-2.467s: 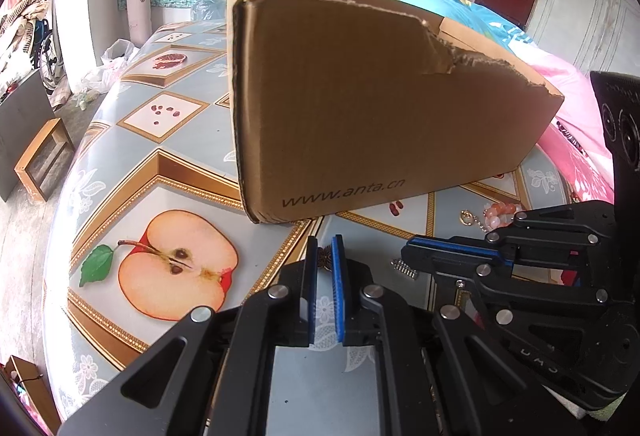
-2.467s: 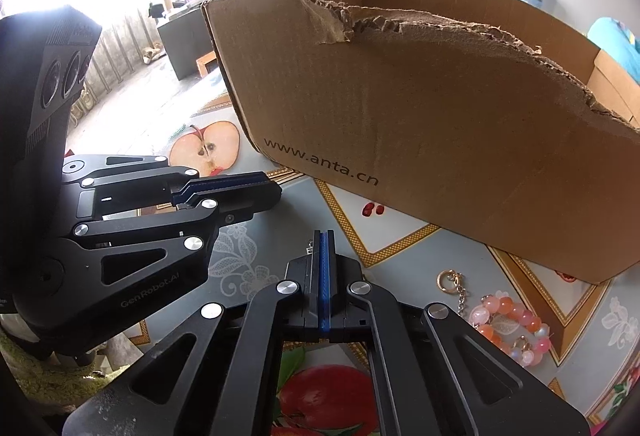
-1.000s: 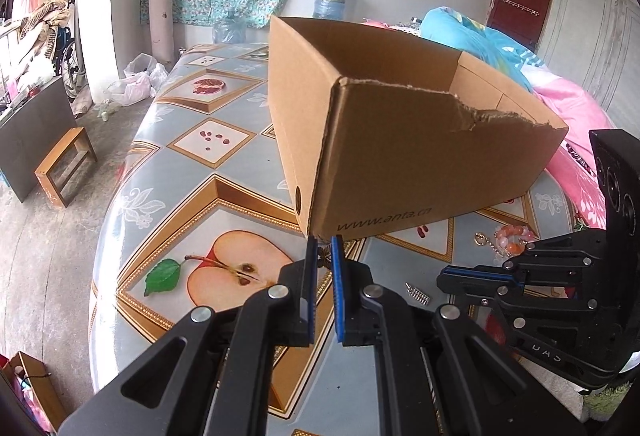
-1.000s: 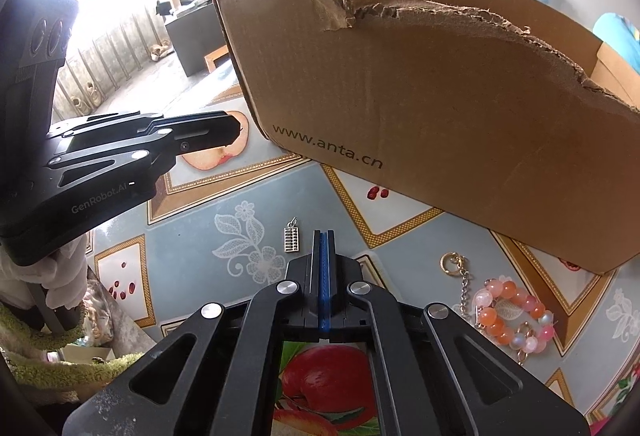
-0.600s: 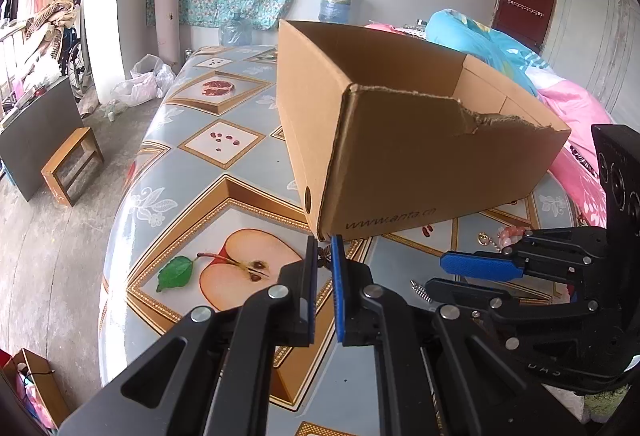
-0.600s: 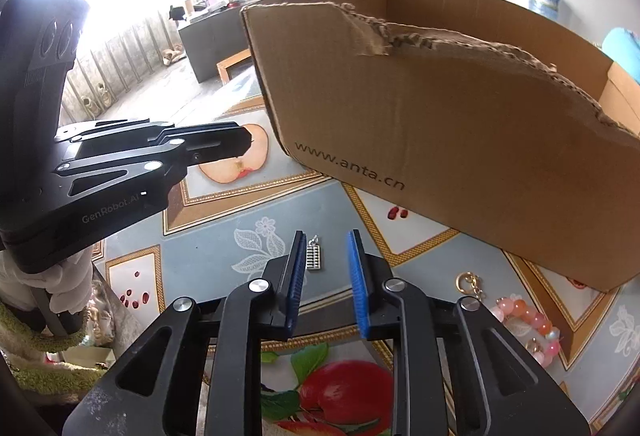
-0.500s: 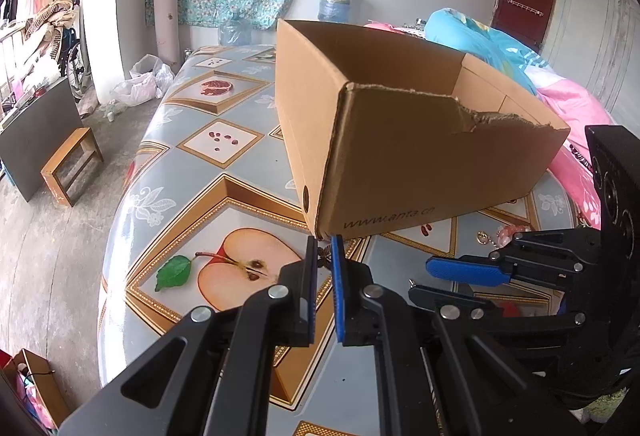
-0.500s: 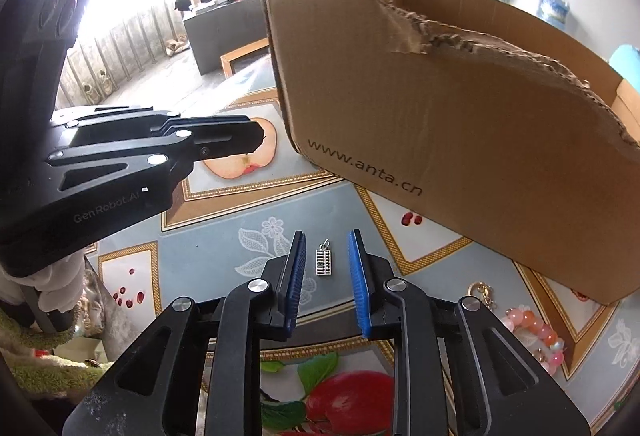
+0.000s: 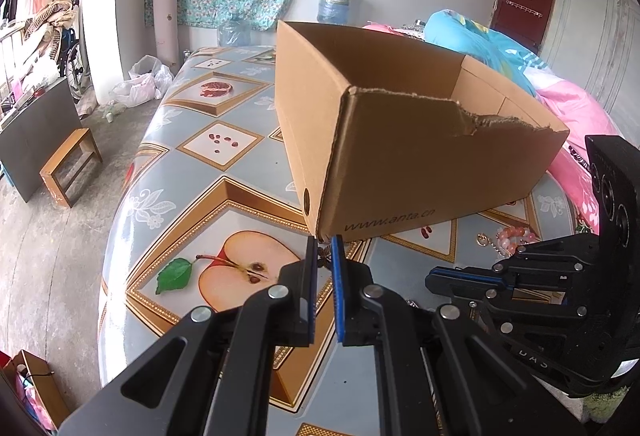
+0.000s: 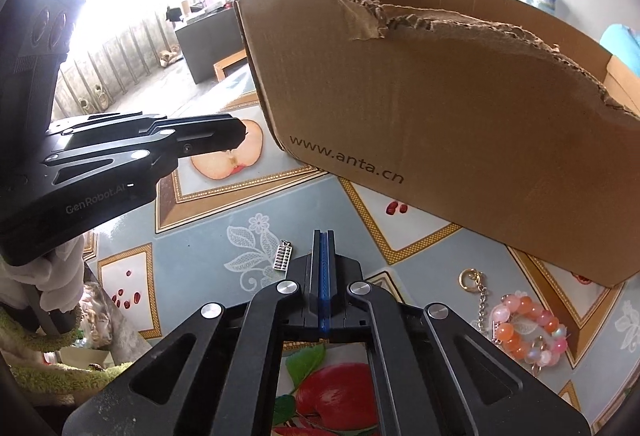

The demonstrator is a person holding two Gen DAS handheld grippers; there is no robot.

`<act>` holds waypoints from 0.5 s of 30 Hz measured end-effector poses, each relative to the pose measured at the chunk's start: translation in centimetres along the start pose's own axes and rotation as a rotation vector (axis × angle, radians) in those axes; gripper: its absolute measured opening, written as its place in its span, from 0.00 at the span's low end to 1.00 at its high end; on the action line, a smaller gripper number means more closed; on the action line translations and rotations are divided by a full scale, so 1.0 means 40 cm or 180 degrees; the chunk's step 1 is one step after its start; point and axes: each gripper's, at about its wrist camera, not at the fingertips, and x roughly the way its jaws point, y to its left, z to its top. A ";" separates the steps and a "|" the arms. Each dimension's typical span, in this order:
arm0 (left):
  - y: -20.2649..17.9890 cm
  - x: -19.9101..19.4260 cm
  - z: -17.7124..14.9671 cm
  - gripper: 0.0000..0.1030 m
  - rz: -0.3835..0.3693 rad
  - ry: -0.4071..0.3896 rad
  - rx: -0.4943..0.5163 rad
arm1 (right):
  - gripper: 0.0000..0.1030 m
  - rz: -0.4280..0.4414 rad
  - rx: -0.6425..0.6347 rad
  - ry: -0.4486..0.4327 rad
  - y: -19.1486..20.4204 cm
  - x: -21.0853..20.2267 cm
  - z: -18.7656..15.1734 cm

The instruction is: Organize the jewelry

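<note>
1. Our left gripper (image 9: 324, 248) has its jaws nearly together, clamped on a small dark trinket (image 9: 323, 259) above the counter (image 9: 192, 164).
2. Our right gripper (image 10: 324, 240) has its jaws pressed together with nothing between them.
3. Only the right wrist view shows clearly the silver abacus charm (image 10: 282, 255) lying just left of those jaws, and the gold keyring (image 10: 468, 278) with the pink bead bracelet (image 10: 528, 328).
4. The torn cardboard box (image 9: 400, 156) stands open behind, on a fruit-patterned cloth; a bed (image 9: 568, 104) lies beyond.
</note>
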 end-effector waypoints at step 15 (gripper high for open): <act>-0.005 -0.016 -0.008 0.06 0.0049 -0.0028 0.0000 | 0.24 0.0107 -0.0085 -0.0063 0.011 -0.045 -0.006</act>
